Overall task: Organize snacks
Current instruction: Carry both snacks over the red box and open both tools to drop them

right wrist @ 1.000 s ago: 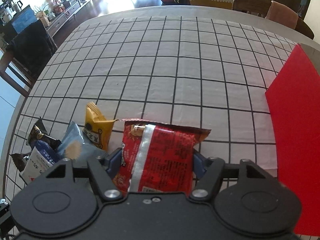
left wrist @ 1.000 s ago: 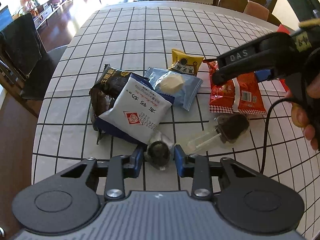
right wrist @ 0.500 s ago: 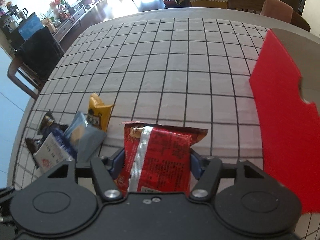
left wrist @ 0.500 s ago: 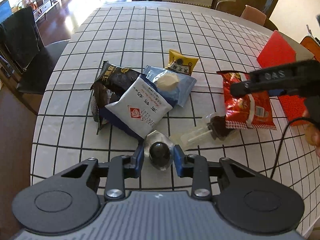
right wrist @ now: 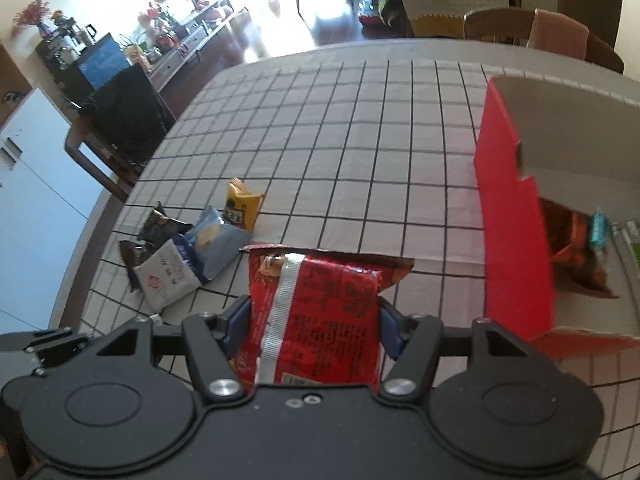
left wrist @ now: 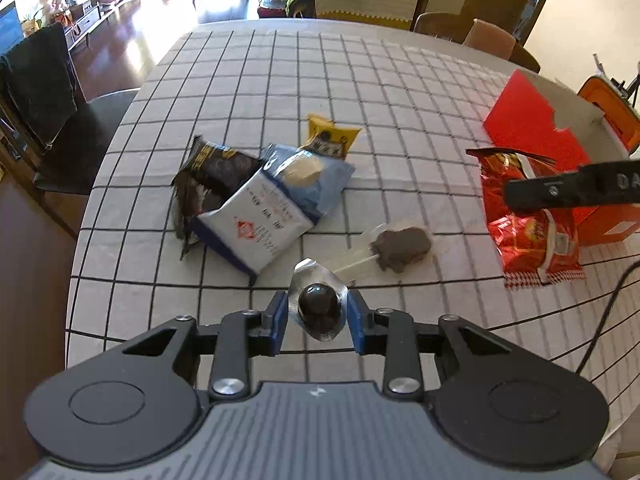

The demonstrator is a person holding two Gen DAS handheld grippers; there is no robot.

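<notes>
My left gripper (left wrist: pixel 318 322) is shut on a silver-wrapped dark round snack (left wrist: pixel 319 306) and holds it above the checked table (left wrist: pixel 360 80). My right gripper (right wrist: pixel 314 328) is shut on a red snack bag (right wrist: pixel 316 316), lifted off the table; it also shows in the left wrist view (left wrist: pixel 528 236). A red open box (right wrist: pixel 516 216) stands to the right, with snack packets (right wrist: pixel 576 248) inside. On the table lie a white packet (left wrist: pixel 256 224), a light blue packet (left wrist: pixel 308 176), a yellow packet (left wrist: pixel 330 138), a dark packet (left wrist: pixel 212 168) and a wrapped chocolate pop (left wrist: pixel 400 244).
A dark chair (left wrist: pixel 44 92) stands at the table's left edge. More chairs (right wrist: pixel 560 36) stand at the far side. An orange object (left wrist: pixel 612 108) sits behind the red box. A black cable (left wrist: pixel 612 300) hangs from the right gripper.
Both grippers have risen with their snacks. The right gripper has carried the red bag to the right, close to the red box, whose inside now shows.
</notes>
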